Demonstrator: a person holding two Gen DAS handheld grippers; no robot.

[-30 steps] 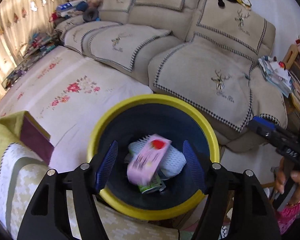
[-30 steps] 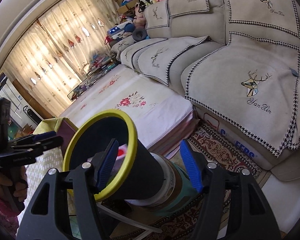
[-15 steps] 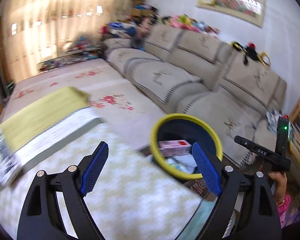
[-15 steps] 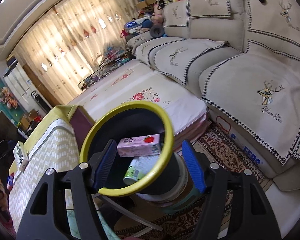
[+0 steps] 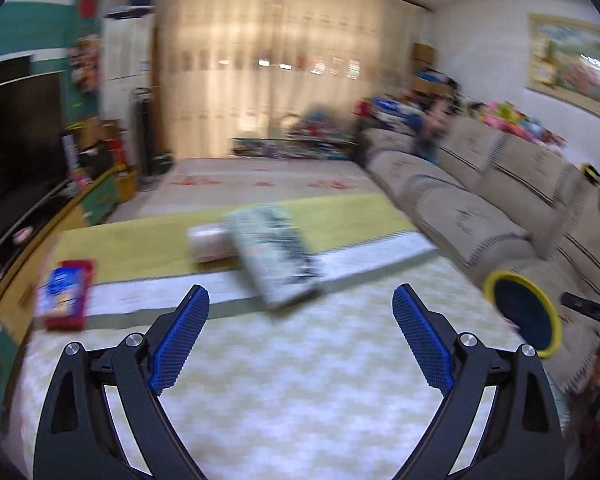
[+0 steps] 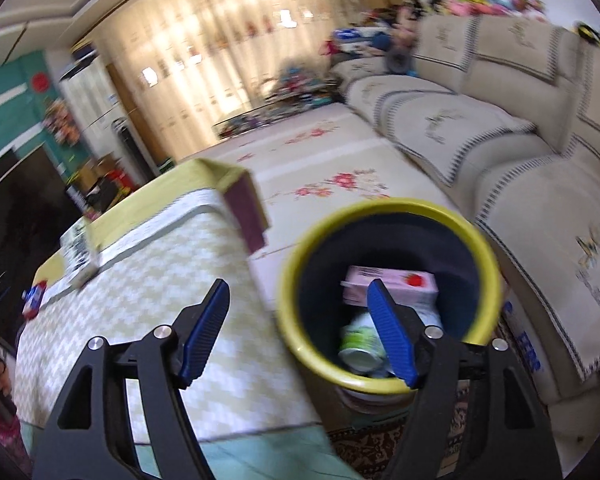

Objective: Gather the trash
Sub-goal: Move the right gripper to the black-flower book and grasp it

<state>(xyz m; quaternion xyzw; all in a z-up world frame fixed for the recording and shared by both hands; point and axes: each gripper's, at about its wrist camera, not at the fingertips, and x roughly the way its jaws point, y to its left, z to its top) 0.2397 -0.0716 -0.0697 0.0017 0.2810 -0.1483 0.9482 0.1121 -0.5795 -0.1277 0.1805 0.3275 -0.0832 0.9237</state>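
Observation:
The yellow-rimmed dark trash bin (image 6: 296,240) stands on the floor beside the table and holds a pink carton (image 6: 388,284) and a green-and-white can (image 6: 360,344). It also shows in the left wrist view (image 5: 520,312) at the far right. My left gripper (image 5: 300,340) is open and empty over the table's cloth. Ahead of it lie a grey-white printed pack (image 5: 276,256), a small white pack (image 5: 210,242) and a red-and-blue packet (image 5: 66,292). My right gripper (image 6: 298,332) is open and empty, over the table edge and the bin's rim.
The table (image 5: 284,400) has a pale chevron cloth and a yellow-green runner (image 5: 148,248). A long beige sofa (image 6: 520,160) runs along the right. A floral mat (image 6: 332,168) covers the floor. A TV unit (image 5: 16,168) stands at left.
The left gripper has swung left from above the bin to face the table and the packs on it. The right gripper has turned left, so the bin's inside and the table now show.

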